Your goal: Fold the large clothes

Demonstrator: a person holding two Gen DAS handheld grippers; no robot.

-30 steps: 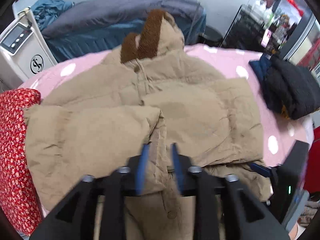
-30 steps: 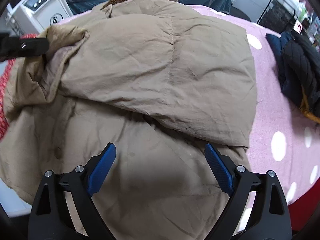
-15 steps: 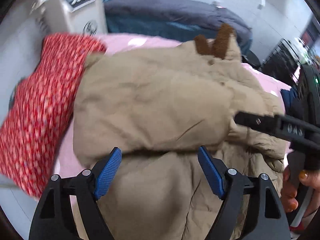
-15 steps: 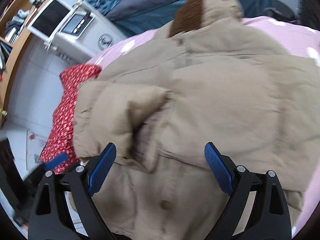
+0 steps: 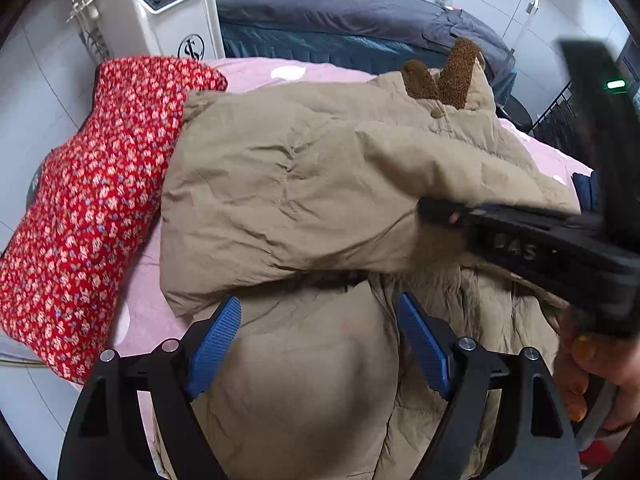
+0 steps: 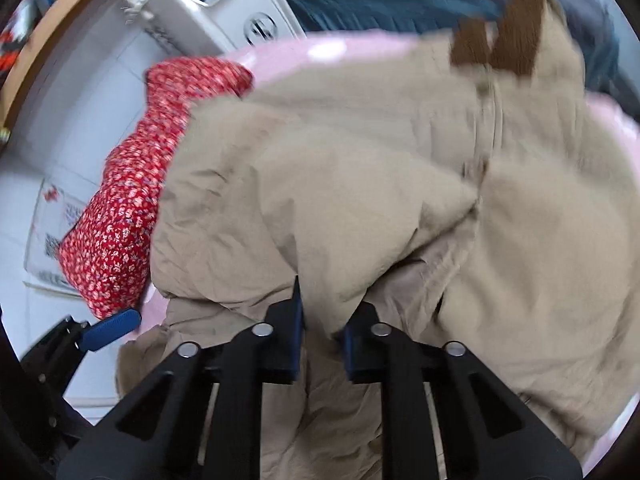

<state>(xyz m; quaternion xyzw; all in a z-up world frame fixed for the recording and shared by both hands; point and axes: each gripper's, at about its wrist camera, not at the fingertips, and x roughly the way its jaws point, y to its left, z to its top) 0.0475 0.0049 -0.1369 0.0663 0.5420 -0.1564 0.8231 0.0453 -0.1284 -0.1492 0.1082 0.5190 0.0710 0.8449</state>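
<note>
Puffy tan padded coat with brown fleece collar [image 5: 288, 184] sprawls across pink dotted bedspread [image 5: 140, 300]; soft, bulky, springy. Right gripper [image 6: 322, 340] has just clamped a fold at six o'clock. Left gripper [image 5: 320, 340] gapes empty above hem. Pinch thick seams.

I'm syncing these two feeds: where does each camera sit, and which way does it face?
Left wrist: on the left gripper, jaws open, aimed down at the tan coat; a hand shows at right.
Right wrist: on the right gripper, shut on a coat fold, facing the same way.
Shared: coat, red floral cloth, white machine.
</note>
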